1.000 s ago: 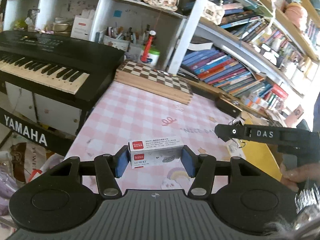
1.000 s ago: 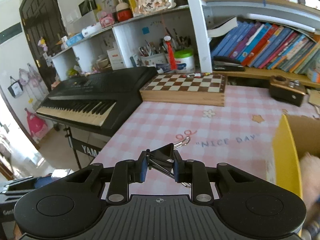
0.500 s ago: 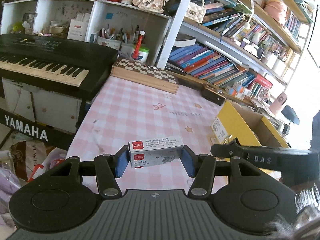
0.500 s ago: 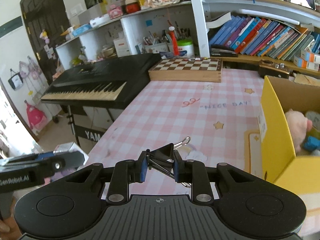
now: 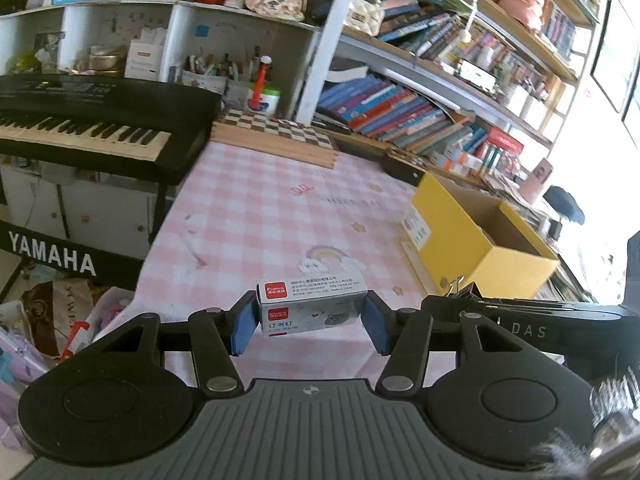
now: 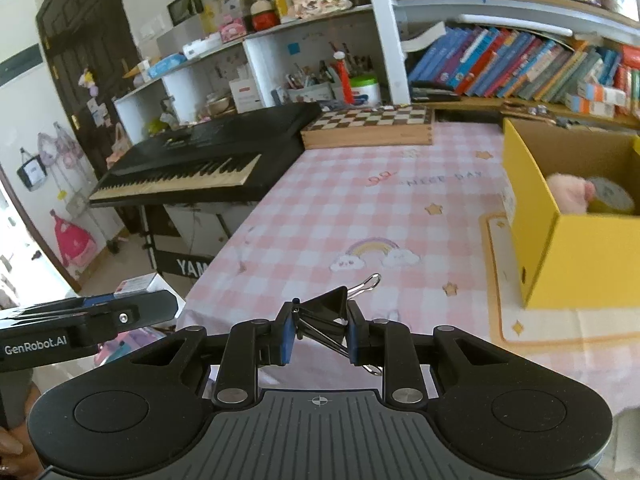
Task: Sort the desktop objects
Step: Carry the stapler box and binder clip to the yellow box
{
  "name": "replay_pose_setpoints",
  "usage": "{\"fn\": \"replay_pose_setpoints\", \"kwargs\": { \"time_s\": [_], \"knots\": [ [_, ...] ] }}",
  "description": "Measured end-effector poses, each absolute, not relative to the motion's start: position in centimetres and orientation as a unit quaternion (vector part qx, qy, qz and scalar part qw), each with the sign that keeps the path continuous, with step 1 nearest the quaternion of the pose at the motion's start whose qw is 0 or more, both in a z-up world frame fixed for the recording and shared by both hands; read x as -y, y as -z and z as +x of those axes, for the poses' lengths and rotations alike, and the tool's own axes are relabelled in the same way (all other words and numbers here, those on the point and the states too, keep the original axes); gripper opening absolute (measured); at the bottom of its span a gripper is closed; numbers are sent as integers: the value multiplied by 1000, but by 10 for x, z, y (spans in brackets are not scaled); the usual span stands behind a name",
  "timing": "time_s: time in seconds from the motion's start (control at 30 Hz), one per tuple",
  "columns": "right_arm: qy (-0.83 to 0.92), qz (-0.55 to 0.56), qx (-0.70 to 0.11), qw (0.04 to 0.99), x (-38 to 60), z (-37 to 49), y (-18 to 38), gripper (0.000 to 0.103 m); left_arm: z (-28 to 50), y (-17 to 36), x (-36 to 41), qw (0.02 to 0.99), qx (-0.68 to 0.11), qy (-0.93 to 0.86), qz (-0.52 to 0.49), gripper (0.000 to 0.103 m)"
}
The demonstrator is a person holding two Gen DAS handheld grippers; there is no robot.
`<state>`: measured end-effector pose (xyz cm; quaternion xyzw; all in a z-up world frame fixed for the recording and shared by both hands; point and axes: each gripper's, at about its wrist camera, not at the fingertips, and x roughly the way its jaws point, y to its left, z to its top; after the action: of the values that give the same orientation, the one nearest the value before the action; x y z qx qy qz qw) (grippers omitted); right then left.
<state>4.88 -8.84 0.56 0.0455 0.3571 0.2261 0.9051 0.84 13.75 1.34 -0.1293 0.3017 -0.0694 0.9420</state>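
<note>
Right wrist view shows the pink checked surface (image 6: 340,208); a yellow box (image 6: 568,256) sits on its right side; the left hand-held gripper (image 5: 311,320) squeezes a small staple box (image 5: 312,306); the right hand-held gripper (image 6: 318,334) pinches a black binder clip (image 6: 326,312) above the surface's near edge.

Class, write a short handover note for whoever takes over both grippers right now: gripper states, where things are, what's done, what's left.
Left gripper: shut on the staple box, held above the table's near edge.
Right gripper: shut on the binder clip, also off the table.
Yellow box: on the table to the right, open, already holding a pink plush and a tape roll.
Left: probably both held items go into the yellow box.
</note>
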Motion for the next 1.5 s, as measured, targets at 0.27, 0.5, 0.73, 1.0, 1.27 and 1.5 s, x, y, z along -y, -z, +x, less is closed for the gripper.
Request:
{"fn": "replay_pose_setpoints", "kwargs": {
  "time_s": [0.27, 0.5, 0.73, 1.0, 1.27, 1.5],
  "knots": [
    [-182, 70, -363, 911, 109, 30, -2, 25, 6, -11, -122, 936, -313, 113, -114, 53],
    [-151, 76, -361, 917, 124, 20, -3, 25, 10, -11, -106, 931, -316, 149, -106, 53],
    [-131, 83, -358, 921, 140, 17, -3, 25, 15, -13, -88, 928, -315, 179, -92, 53],
    [-108, 90, -353, 925, 167, 13, -4, 25, 28, -15, -57, 922, -321, 202, -84, 53],
    [-75, 106, -352, 927, 212, 13, -5, 25, 43, -17, -5, 912, -325, 240, -66, 53],
    [-59, 113, -354, 927, 252, 19, -6, 25, 55, -18, 38, 907, -328, 259, -59, 53]
  ]
}}
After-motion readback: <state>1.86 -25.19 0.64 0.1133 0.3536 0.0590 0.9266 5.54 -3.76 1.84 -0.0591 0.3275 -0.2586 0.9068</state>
